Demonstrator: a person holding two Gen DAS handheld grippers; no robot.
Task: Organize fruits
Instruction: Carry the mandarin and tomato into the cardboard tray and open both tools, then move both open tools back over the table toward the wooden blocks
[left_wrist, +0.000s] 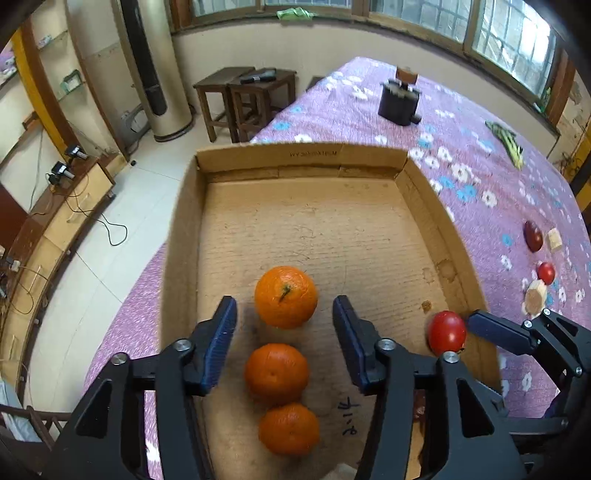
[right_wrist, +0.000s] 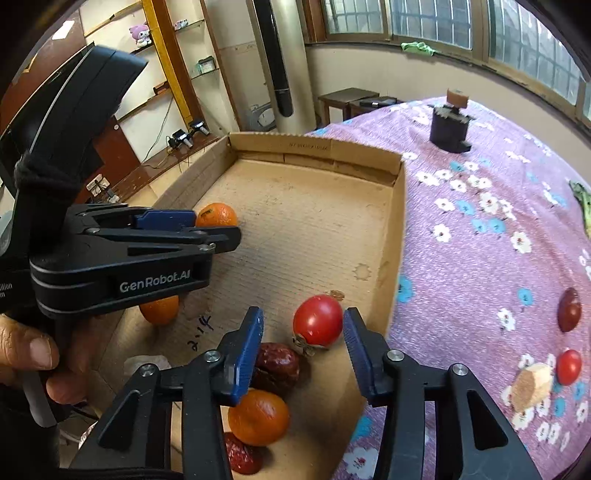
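Observation:
A shallow cardboard tray (left_wrist: 303, 153) lies on a purple flowered bedspread. Three oranges lie in a row in it. The farthest orange (left_wrist: 286, 297) sits between the tips of my left gripper (left_wrist: 284, 326), which is open, its pads clear of the fruit. In the right wrist view a red tomato (right_wrist: 317, 325) rests on the tray floor (right_wrist: 314, 229) between the fingers of my right gripper (right_wrist: 303, 332). That gripper is open too, with a gap on the tomato's left side. Under it lie an orange (right_wrist: 258, 417) and two wrinkled red dates (right_wrist: 277, 365).
On the bedspread to the right lie a dark red fruit (right_wrist: 569, 310), a small tomato (right_wrist: 569, 365) and wooden blocks (right_wrist: 532, 386). A black device (right_wrist: 448, 127) stands farther back. A person's hand (right_wrist: 33, 354) holds the left gripper. Stools and floor lie beyond the bed's left edge.

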